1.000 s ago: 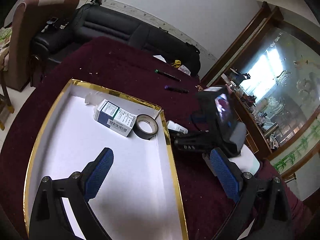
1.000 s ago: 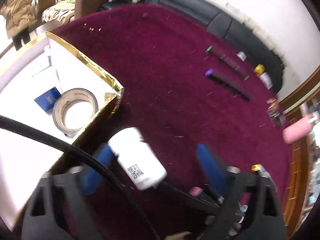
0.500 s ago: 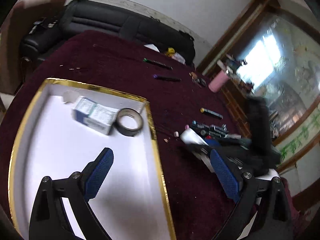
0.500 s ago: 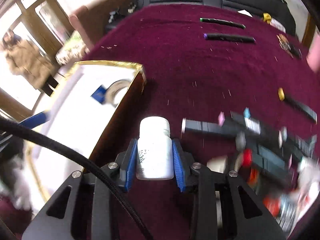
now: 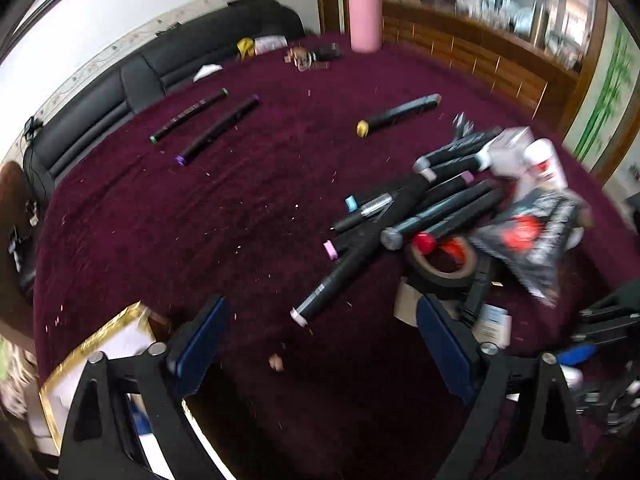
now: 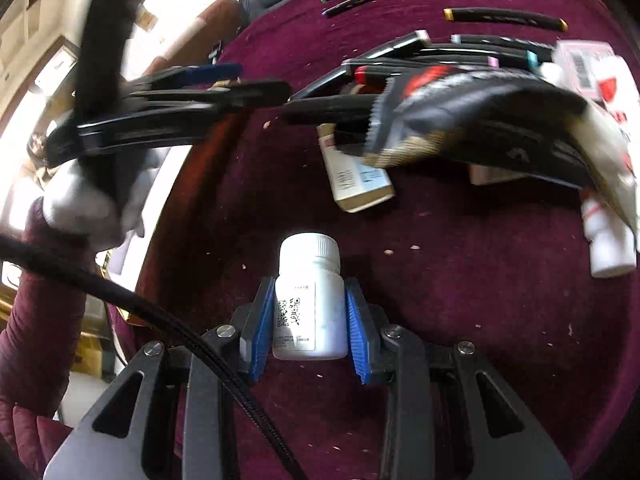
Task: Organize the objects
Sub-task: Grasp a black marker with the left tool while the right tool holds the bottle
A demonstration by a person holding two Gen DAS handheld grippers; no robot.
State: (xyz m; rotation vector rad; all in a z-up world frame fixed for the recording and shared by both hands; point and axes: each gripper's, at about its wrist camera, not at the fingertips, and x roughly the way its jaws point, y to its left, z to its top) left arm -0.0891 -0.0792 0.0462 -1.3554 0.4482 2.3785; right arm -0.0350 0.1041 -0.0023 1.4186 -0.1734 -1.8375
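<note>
Swinging away from the gold-rimmed box (image 5: 100, 336), the left tongs (image 5: 320, 332) hung wide and empty, narrowing slightly, over the marker pile (image 5: 420, 208) on the desk (image 5: 180, 220); the right tongs (image 6: 310, 320) had clamped the white bottle (image 6: 310, 300), ready for boxing.

Maroon tablecloth (image 5: 200, 220) with pale flecks; black markers (image 5: 400, 216) capped grey, pink, light blue and red at right of frame; pink cylinder (image 5: 364, 20) at top; gold-edged white box (image 5: 100, 332) at lower left; white bottle (image 6: 310, 300) with black code between blue pads (image 6: 356, 332).
</note>
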